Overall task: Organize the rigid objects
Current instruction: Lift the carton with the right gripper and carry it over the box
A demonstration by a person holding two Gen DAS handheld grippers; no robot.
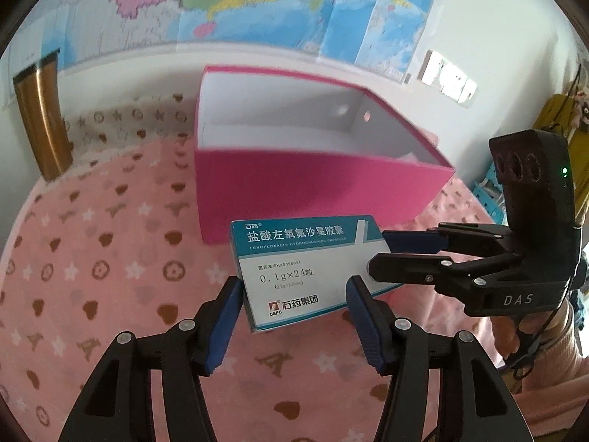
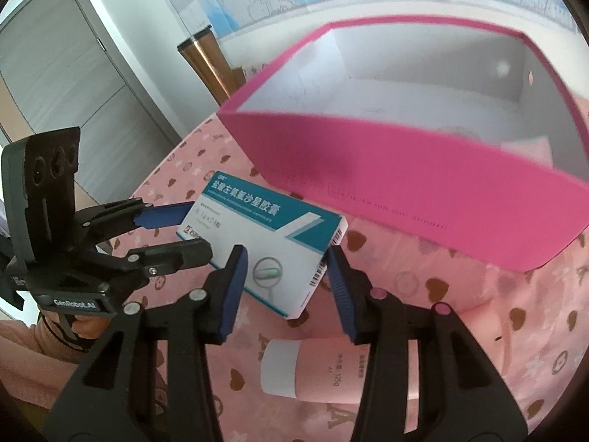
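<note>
A white and teal medicine box point(image 1: 307, 269) is held off the pink cloth in front of the open pink storage box point(image 1: 313, 188). My left gripper point(image 1: 294, 294) is shut on its near end. My right gripper point(image 2: 285, 269) is shut on its other end, where the barcode edge shows. The medicine box point(image 2: 265, 235) also shows in the right wrist view, with the left gripper point(image 2: 180, 232) at its far end. The right gripper point(image 1: 379, 254) reaches in from the right in the left wrist view. The pink storage box point(image 2: 423, 199) has a white inside.
A pink tube with a white cap point(image 2: 331, 372) lies on the pink patterned cloth point(image 1: 110, 276) below my right gripper. A brown post point(image 1: 40, 114) stands at the back left. A map point(image 1: 257, 0) hangs on the wall behind.
</note>
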